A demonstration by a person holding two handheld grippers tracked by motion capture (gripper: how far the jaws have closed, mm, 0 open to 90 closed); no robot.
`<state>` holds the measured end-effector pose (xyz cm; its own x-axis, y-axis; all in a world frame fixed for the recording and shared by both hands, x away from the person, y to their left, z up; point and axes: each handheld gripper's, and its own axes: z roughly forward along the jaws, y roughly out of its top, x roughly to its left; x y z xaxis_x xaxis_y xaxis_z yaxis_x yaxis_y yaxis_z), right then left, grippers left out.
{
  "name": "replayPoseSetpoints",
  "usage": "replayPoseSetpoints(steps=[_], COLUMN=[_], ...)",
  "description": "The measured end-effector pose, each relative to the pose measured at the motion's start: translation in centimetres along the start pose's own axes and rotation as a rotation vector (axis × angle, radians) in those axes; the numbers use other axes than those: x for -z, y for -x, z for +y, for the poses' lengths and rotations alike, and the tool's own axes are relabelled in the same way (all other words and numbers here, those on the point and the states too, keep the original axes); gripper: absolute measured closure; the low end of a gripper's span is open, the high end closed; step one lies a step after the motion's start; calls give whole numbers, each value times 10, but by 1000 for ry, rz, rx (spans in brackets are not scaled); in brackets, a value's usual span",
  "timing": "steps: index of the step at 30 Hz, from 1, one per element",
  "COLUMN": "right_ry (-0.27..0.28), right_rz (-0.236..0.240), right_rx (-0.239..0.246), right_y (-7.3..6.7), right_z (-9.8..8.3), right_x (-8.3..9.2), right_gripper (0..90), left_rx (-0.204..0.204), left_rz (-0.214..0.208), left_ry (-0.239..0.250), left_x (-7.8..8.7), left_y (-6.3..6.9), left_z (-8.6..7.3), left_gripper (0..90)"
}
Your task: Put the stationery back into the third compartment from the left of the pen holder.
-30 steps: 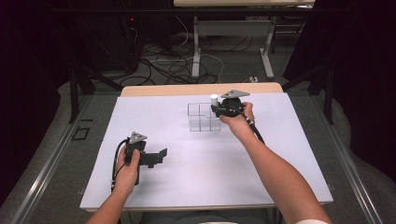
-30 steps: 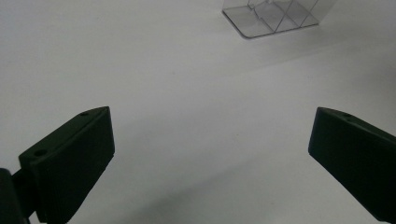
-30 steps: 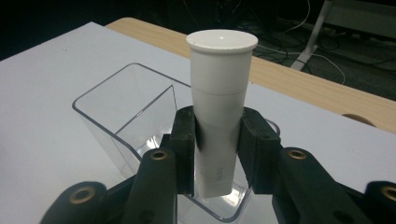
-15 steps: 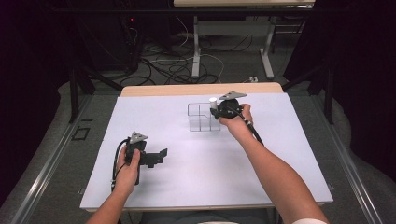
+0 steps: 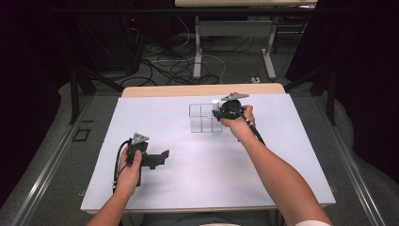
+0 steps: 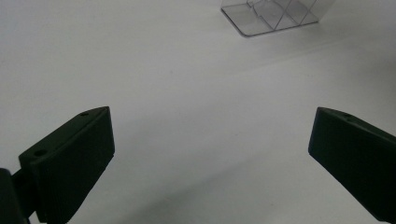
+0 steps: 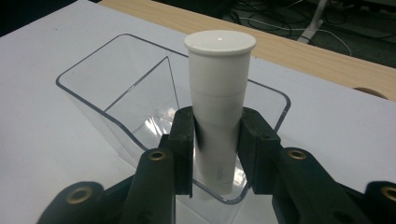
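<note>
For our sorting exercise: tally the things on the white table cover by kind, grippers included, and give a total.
Black grippers: 2, left and right
White tube: 1
Clear divided organiser: 1
Total: 4

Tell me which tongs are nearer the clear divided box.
Right. The right tongs are at the clear box, shut on a white tube standing in its compartment. The left tongs rest open on the white table, well short of it.
</note>
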<state>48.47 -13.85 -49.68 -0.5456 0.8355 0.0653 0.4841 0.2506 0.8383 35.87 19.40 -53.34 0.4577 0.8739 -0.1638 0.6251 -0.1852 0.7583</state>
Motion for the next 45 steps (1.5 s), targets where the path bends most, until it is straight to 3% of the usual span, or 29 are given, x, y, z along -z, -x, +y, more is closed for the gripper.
replayPoseSetpoints(steps=[8, 12, 18, 20, 23, 27, 32, 42, 45], right_ry=[7, 17, 37, 44, 55, 84, 75, 70, 80], right_rz=[36, 50, 89, 101, 108, 89, 78, 49, 16], right_rx=[11, 21, 90, 88, 91, 110, 86, 95, 108], right_y=[-1, -2, -2, -3, -2, 0, 6, 21, 24], right_z=[3, 4, 7, 8, 9, 12, 14, 13, 11], right_x=[9, 16, 27, 31, 37, 46, 58, 82, 88], right_gripper=[482, 438, 424, 420, 372, 276, 185, 138, 57], left_rx=[2, 1, -6, 13, -2, 9, 5, 13, 22], left_rz=[0, 0, 5, 5, 10, 10, 14, 15, 19], left_ry=[-1, -3, -3, 5, 0, 0, -1, 5, 8], left_x=[-1, 0, 1, 1, 2, 2, 2, 2, 2], left_y=[0, 1, 0, 0, -2, -3, -3, -4, -3], left_z=[0, 0, 0, 0, 0, -1, -1, -1, -1], left_gripper=[3, 3, 3, 3, 3, 3, 3, 3, 3])
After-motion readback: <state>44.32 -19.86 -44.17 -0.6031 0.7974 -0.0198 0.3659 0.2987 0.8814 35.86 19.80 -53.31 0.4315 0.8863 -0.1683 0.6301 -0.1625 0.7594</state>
